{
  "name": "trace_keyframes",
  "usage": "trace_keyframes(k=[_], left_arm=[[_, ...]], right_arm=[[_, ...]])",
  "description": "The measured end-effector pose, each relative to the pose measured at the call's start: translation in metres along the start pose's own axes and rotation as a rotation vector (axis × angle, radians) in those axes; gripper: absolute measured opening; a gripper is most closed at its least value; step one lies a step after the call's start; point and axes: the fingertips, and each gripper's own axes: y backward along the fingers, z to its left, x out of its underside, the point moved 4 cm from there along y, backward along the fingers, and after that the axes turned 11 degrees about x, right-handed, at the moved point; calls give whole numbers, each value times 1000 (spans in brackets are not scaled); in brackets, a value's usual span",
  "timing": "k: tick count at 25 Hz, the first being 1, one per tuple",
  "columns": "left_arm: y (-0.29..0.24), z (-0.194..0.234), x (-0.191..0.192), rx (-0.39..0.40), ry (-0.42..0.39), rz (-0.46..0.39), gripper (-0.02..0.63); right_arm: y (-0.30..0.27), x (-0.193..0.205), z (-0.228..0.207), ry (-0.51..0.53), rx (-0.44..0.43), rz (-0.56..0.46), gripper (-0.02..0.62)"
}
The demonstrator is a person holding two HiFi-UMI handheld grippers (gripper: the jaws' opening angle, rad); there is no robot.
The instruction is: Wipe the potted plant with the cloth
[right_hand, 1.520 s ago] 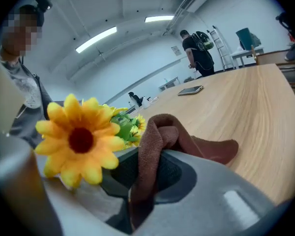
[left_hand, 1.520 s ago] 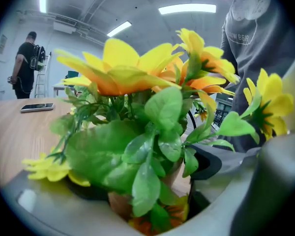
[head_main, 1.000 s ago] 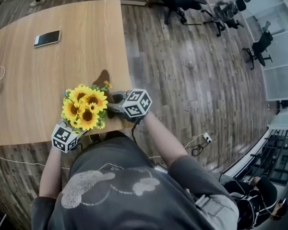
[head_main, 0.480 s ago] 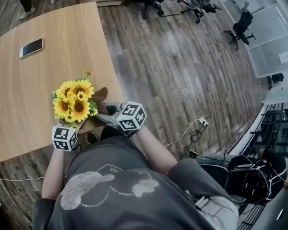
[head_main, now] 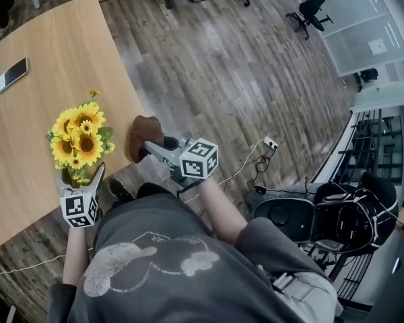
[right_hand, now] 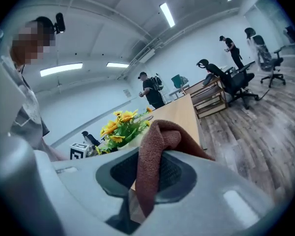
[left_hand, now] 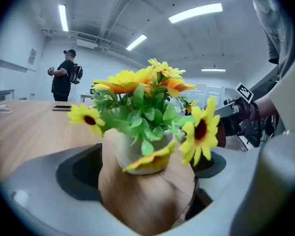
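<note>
Table [head_main: 27, 79] bearing the potted plant [head_main: 77, 136] at its near edge. At that edge the left gripper [head_main: 82, 179] has just been opening its jaws; the pot stands between them, unpressed. Off the table's corner, the right gripper [head_main: 155, 150] clamps the soft, limp cloth [right_hand: 155, 136]. The plant is probably light and tippy, with flimsy petals, so steady it by the rigid pot.

Both grippers held out forward.
Left gripper [head_main: 79, 177] jaws just opened wide, pot [left_hand: 133, 155] between them untouched; right gripper [head_main: 153, 151] clamps the cloth [right_hand: 150, 156].
</note>
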Motion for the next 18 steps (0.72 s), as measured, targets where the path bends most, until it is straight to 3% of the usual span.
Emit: trace_keyframes(k=[5, 12, 18], left_arm=[[27, -8, 5, -71, 28, 9, 564], [80, -62, -22, -160, 15, -62, 429], [125, -105, -51, -287, -4, -187, 324]], right_arm=[[37, -25, -30, -28, 53, -115, 61], [103, -50, -39, -178, 11, -344, 61], [121, -26, -31, -168, -14, -312, 61]])
